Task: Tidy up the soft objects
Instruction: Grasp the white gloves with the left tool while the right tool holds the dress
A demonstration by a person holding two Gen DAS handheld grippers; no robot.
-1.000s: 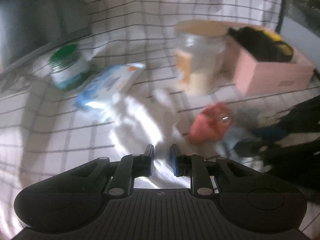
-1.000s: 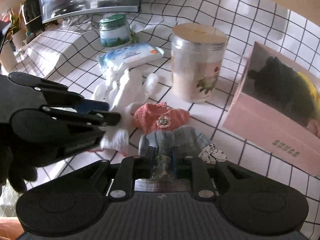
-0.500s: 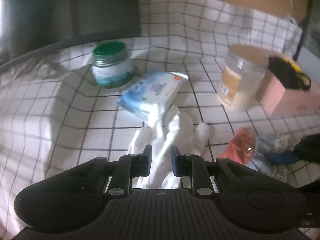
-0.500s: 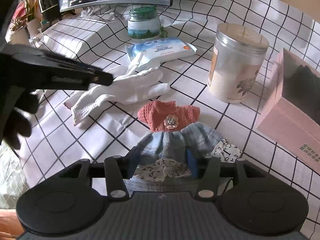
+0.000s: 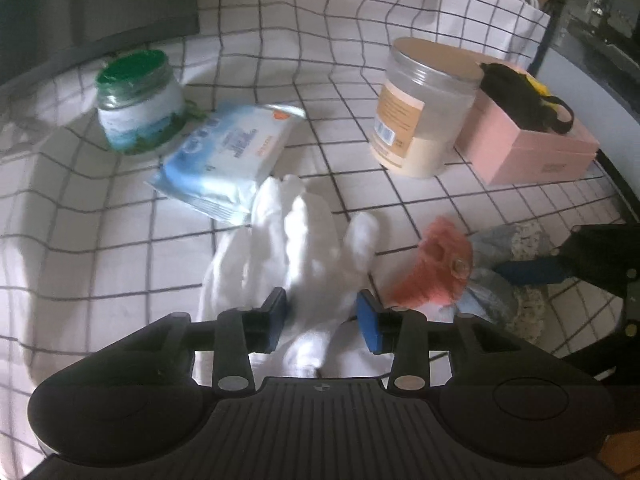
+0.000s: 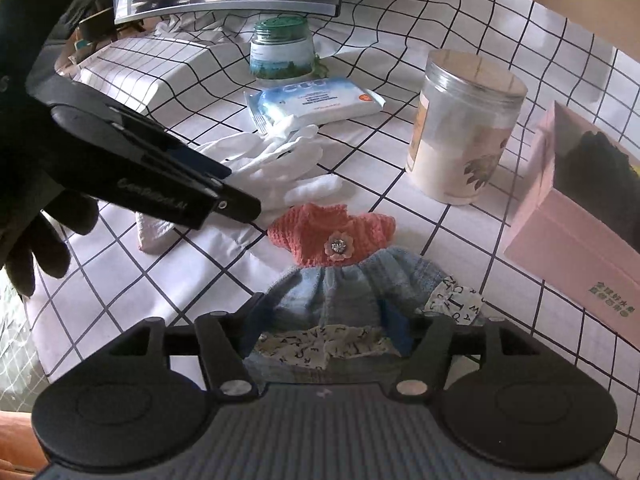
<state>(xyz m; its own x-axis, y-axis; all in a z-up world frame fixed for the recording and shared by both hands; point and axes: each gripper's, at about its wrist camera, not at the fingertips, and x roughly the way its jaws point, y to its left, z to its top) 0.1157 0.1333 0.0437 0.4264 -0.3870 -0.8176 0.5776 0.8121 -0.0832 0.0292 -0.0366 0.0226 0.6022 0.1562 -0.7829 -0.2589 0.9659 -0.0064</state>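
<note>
Claws opening: left claw [image 5: 322, 322] straddles the white glove [image 5: 296, 240], right claw [image 6: 326, 326] straddles the doll dress [image 6: 332, 268], apparently releasing both flat on the worktop [image 6: 460, 240].

A worktop under a white black-gridded cloth [image 6: 404, 92] carries a clear wooden-lidded jar [image 6: 466, 128]; left of it lie a blue wipes packet [image 6: 316, 100], white fabric gloves [image 6: 276, 164] and a coral-and-blue knitted doll dress [image 6: 340, 264]; right, a pink cardboard box [image 6: 576, 248].
</note>
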